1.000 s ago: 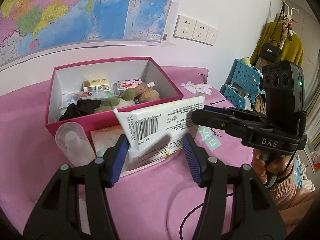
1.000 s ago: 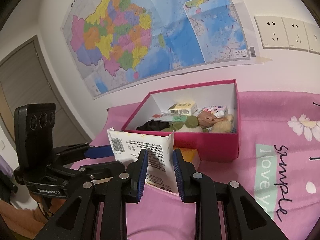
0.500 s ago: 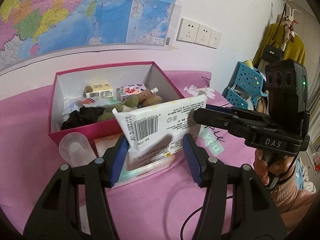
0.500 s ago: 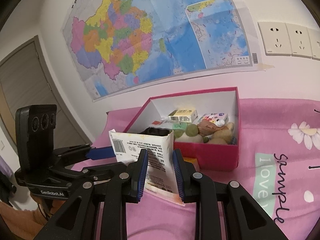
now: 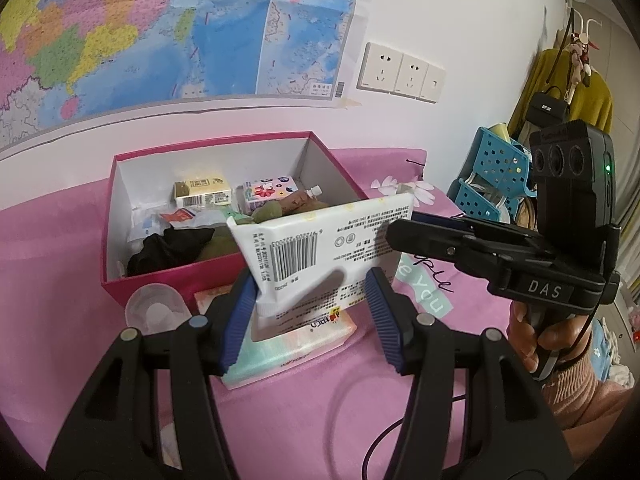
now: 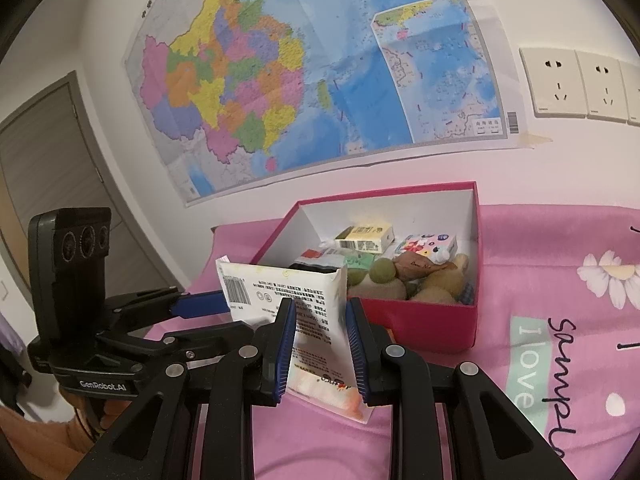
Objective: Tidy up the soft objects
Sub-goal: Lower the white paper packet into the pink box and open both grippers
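Our right gripper (image 6: 320,344) has its blue pads (image 6: 285,344) pressed against both faces of a white tissue pack (image 6: 308,304), clamping it near one end and holding it upright above the pink tablecloth (image 6: 552,272). Our left gripper (image 5: 310,320) has its fingers spread wide; the left pad (image 5: 240,320) touches the pack's lower corner while the right pad (image 5: 384,320) stands clear of it. The pack hangs just in front of the red box (image 5: 172,280), whose white inside holds small cartons, a dark cloth and plush toys. Under the pack a second tissue pack (image 5: 296,340) lies flat on the cloth, with a clear bottle (image 5: 156,308) beside it. A map (image 6: 312,72) covers the wall behind.
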Motion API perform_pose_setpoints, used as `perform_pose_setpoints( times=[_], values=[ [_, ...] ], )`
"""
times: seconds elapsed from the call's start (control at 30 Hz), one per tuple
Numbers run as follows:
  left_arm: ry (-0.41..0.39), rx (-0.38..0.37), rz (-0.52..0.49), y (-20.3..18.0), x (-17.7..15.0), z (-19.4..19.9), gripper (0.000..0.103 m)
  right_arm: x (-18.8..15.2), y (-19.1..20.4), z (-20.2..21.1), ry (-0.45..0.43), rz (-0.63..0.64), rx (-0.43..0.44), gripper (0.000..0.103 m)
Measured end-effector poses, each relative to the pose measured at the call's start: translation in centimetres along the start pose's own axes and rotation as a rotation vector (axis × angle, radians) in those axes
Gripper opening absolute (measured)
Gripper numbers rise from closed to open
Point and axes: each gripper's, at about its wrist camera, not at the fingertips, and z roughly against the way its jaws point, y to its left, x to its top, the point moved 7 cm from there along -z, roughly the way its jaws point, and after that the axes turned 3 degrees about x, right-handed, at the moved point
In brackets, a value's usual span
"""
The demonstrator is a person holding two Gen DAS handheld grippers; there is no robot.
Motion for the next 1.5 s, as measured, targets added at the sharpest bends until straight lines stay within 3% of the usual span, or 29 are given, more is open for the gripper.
perform_pose_setpoints(
  times=[1.5],
  values=[
    [-0.020, 0.053, -0.006, 1.4, 3.8, -2.0, 0.058, 4.0, -1.7, -1.8, -0.035, -0.005, 0.004, 0.026]
  ],
)
